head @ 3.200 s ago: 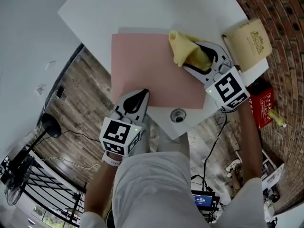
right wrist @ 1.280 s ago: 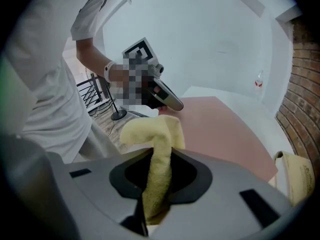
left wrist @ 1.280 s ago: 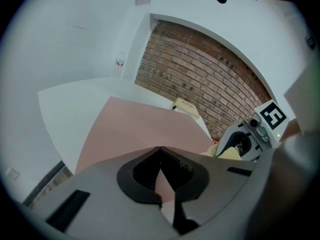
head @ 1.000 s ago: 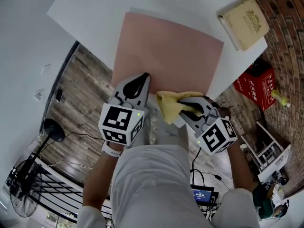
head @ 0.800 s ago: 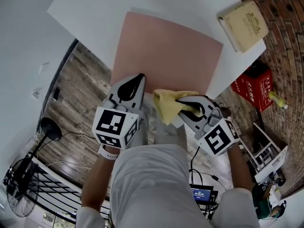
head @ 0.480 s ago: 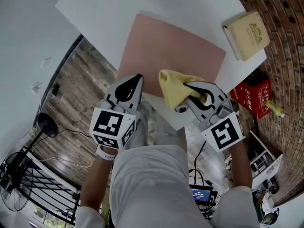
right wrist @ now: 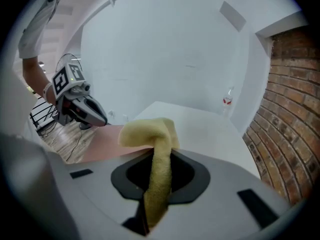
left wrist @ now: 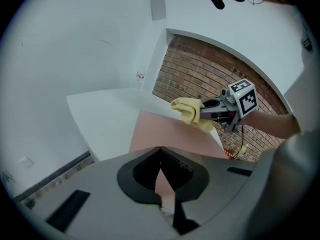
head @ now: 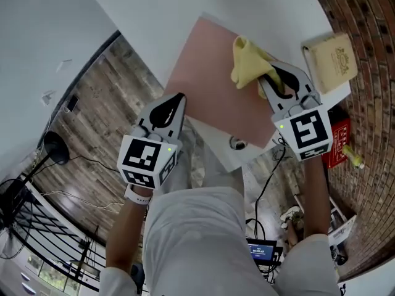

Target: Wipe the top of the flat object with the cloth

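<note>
Clamping a crumpled yellow cloth point(head: 248, 66), the right gripper point(head: 266, 78) presses it onto the flat pink mat point(head: 210, 97) for wiping; the left gripper point(head: 175, 103), jaws clenched empty, apparently steadies the mat's edge.

A white table point(head: 185, 11) stands over wood-plank floor point(head: 105, 97), beside a brick wall point(head: 370, 103). A tan book with an embossed emblem point(head: 330, 62) lies flat at the table's right corner. A round metal fitting point(head: 237, 143) sits near the table's near edge. On the floor lie a red box point(head: 338, 147), black cables point(head: 80, 165) and a small lit screen point(head: 262, 251).
</note>
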### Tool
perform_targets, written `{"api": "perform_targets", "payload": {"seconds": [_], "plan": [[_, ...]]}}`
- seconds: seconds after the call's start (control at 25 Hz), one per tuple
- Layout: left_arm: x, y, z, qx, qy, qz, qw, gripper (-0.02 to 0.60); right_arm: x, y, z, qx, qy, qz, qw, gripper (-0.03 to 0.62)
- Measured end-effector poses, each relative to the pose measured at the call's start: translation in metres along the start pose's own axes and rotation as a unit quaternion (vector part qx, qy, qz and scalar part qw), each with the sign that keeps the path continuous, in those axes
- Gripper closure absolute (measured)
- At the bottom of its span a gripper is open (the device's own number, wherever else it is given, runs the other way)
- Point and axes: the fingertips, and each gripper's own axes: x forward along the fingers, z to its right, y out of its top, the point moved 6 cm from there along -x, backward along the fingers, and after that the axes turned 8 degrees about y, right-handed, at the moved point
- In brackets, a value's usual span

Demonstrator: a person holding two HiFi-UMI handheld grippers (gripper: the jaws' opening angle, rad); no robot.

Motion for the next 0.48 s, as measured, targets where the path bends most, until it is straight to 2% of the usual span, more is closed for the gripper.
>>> {"api": "perform_targets", "payload": {"seconds": [0.24,0.48], "plan": [[0.008,-0.014,-0.005,0.006,0.007,-0.041,0.9991,0.563,0.025,-0.011,0.035,0.014,-0.041,-0.027,0.999,0.536],[0.015,-0.026,-0.005,0.015,0.002,-0.062,0.998,0.563,0.047,-0.021,0.038,-0.006,-0.065,-0.045,0.997,0.534]]}}
